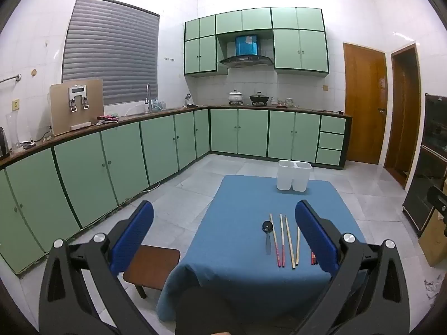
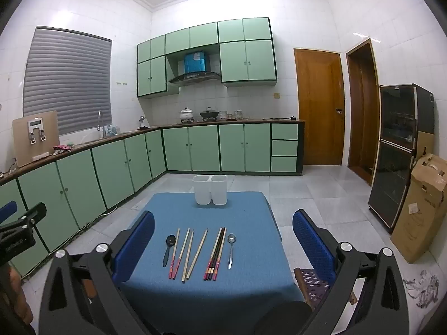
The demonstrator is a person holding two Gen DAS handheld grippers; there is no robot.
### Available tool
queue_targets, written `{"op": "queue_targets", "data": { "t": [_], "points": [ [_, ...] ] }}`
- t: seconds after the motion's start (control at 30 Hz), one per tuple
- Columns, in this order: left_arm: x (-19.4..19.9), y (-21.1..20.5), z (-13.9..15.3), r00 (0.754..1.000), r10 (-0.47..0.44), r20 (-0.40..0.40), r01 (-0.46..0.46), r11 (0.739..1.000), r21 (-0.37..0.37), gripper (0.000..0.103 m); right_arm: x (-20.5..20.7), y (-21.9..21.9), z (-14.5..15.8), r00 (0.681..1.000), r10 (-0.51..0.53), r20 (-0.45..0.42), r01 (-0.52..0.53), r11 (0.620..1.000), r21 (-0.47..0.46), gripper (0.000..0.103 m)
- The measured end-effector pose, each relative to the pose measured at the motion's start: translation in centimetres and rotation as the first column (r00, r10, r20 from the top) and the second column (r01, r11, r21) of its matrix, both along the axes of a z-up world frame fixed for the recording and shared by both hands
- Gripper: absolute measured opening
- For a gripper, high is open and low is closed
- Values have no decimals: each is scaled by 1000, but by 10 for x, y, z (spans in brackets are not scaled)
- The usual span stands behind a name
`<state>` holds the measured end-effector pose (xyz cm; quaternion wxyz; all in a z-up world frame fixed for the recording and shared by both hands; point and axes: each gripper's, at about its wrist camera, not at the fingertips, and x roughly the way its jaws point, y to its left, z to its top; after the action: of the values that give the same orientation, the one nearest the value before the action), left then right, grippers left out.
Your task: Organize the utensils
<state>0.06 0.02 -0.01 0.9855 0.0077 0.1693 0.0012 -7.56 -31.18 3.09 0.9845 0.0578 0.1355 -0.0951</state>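
Ahead of my right gripper, a row of utensils lay on the blue tablecloth, every long axis running away from me toward the white holder. From the left I counted one black spoon, bowl at the far end; two red-handled chopsticks, coloured ends near me; two plain wooden chopsticks, the right one splayed rightward at its far tip; a tight bundle of dark chopsticks whose number I could not tell; and one metal spoon, bowl far. All of it sat between and just beyond the wide-apart right fingers, which gripped nothing.

My left gripper was spread fully too, empty, and sat off to the left of the table, so the row fell near its right finger, which hid the items further right. The holder, with two compartments, stood upright at the cloth's far edge, well beyond both grippers.
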Motion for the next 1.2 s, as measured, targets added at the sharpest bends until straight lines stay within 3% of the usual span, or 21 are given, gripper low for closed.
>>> {"op": "queue_targets", "data": {
  "t": [1.2],
  "points": [
    [-3,-3,9,1000,-4,13,4,1000,3,98,3,2,7,1000,-12,1,12,1000,-5,97]
  ]
}}
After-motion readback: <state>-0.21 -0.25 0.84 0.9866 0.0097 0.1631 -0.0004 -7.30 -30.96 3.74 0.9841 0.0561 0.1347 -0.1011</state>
